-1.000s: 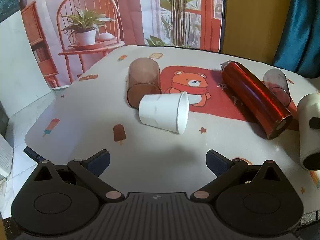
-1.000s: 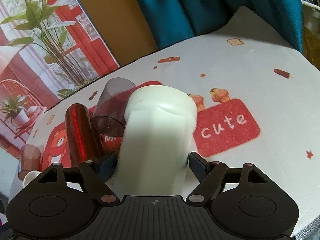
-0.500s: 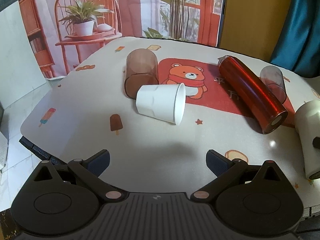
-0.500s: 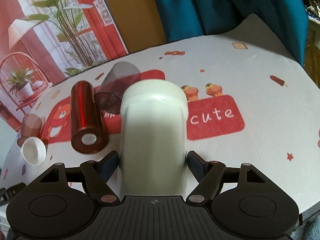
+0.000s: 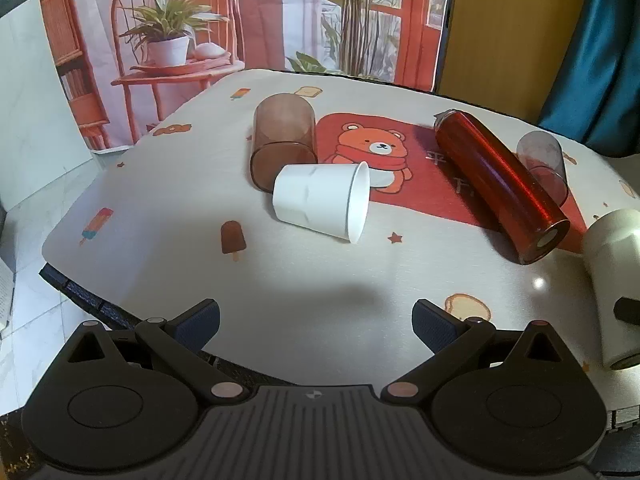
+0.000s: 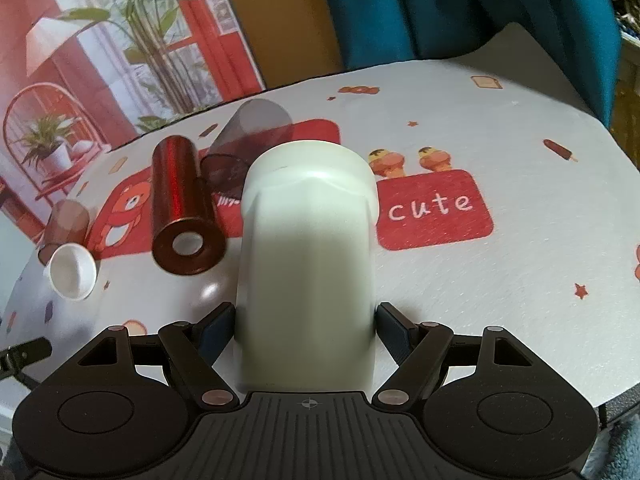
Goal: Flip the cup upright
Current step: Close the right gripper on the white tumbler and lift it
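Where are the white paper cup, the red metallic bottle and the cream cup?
white paper cup (image 5: 316,204), left wrist view, side wall
red metallic bottle (image 5: 496,176), left wrist view, mid body
cream cup (image 6: 306,264), right wrist view, side wall

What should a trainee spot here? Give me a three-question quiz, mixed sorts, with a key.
1. True or false: the white paper cup stands upright on the table.
2. What is clamped between the right gripper's fingers? A) red cylinder B) cream cup C) brown tumbler
3. Fill in: the left gripper hangs over the table's near edge, empty, with its jaws ___.
Key: 1 false, it lies on its side; 2 B; 3 open.
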Motion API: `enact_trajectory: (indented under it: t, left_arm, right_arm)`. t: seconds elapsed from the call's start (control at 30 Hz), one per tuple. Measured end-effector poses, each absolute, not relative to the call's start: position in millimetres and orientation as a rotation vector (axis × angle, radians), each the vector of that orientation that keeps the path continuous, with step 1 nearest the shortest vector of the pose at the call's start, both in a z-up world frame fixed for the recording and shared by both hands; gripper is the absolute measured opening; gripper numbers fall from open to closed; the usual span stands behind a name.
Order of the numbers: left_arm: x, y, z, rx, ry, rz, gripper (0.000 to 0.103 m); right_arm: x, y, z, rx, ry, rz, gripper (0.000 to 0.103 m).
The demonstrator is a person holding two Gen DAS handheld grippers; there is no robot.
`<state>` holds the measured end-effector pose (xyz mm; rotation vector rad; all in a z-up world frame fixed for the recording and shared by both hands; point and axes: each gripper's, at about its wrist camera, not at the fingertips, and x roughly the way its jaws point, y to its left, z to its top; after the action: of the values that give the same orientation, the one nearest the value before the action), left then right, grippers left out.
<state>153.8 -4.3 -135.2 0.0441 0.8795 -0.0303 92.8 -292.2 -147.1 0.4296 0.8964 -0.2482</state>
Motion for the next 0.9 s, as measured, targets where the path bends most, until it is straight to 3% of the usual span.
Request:
enact_trajectory:
  t: [0.63, 0.9]
  left_arm:
    - [154, 3, -137, 0.000, 0.897, -0.035, 0.103]
    - [153, 1, -135, -0.005, 0.894, -0.050, 0.103]
  right_arm:
    - [100, -250, -138, 0.406, 0.991, -0.059, 0.075]
    - [120, -242, -123, 0.377, 0.987, 0.044, 0.082]
